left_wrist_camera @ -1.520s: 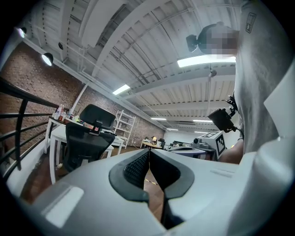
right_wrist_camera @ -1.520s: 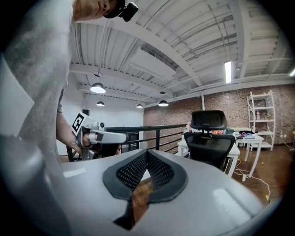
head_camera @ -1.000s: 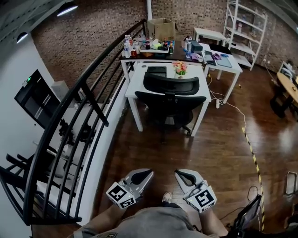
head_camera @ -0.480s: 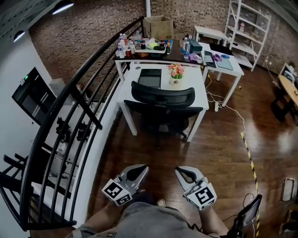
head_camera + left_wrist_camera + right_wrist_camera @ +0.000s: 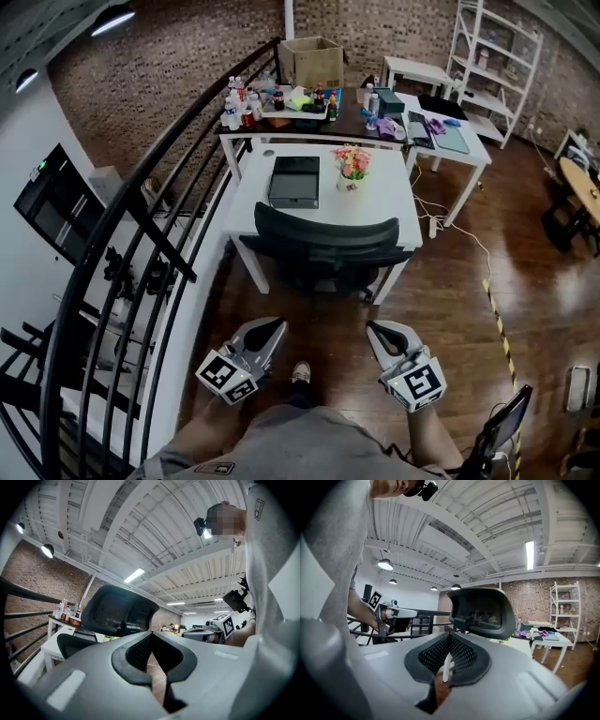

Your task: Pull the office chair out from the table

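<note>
The black office chair (image 5: pixel 323 246) stands pushed in at the near side of the white table (image 5: pixel 384 192), its backrest facing me. Both grippers hang in front of my body, short of the chair and touching nothing. The left gripper (image 5: pixel 271 326) is shut and empty, and so is the right gripper (image 5: pixel 379 329). In the left gripper view the chair's back (image 5: pixel 117 611) rises beyond the shut left gripper (image 5: pixel 151 638). In the right gripper view the chair (image 5: pixel 483 611) stands just past the shut right gripper (image 5: pixel 450 638).
A black railing (image 5: pixel 141 234) runs along the left. A laptop (image 5: pixel 295 180) and flowers (image 5: pixel 352 164) sit on the white table. Behind is a cluttered table with a cardboard box (image 5: pixel 314 58). White shelves (image 5: pixel 487 56) stand back right; striped floor tape (image 5: pixel 502 319) runs at right.
I have walked toward the chair, which now looks nearer and larger. Both grippers came forward with me, still shut and side by side.
</note>
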A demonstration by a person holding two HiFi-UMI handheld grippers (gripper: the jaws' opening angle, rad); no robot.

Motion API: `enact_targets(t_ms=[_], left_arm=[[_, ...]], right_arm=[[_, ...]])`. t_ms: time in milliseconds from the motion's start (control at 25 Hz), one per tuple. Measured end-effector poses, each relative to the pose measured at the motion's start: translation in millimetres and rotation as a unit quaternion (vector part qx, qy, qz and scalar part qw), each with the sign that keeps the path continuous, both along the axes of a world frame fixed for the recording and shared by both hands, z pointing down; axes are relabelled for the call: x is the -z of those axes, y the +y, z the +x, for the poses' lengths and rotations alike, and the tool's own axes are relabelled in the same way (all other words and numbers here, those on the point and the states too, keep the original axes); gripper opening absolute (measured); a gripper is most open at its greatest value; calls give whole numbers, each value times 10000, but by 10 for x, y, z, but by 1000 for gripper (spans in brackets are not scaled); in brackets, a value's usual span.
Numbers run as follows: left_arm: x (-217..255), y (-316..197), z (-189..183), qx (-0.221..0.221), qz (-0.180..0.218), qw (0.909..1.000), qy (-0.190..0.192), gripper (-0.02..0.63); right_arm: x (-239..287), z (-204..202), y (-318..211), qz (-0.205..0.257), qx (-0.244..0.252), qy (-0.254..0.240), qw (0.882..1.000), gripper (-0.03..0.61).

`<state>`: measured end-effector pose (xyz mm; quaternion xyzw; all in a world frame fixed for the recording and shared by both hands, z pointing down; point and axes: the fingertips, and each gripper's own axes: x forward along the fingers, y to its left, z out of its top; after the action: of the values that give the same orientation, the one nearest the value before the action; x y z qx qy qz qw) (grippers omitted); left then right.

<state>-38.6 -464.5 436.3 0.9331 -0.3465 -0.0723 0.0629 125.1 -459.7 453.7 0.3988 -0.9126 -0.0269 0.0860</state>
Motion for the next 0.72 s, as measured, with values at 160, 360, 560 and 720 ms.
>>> enact_targets(t_ms=[160,360,560,720], left_arm=[[130,-540,-211,70,101,9999,-14,2],[166,-1167,-457,140,118,9998,-40,3],[148,-1591,-544,24,144,9998,-117,3],[142,-1751,-561,19,124,9998,-184,3]], right_arm=[[107,51,-508,64,-237,69,9997,6],[147,218,-1036,32,-686,158,9975,6],[184,344,-1367,126,-1029,247,9943,6],[198,415,-1497,49,-1221,270,9921,6]])
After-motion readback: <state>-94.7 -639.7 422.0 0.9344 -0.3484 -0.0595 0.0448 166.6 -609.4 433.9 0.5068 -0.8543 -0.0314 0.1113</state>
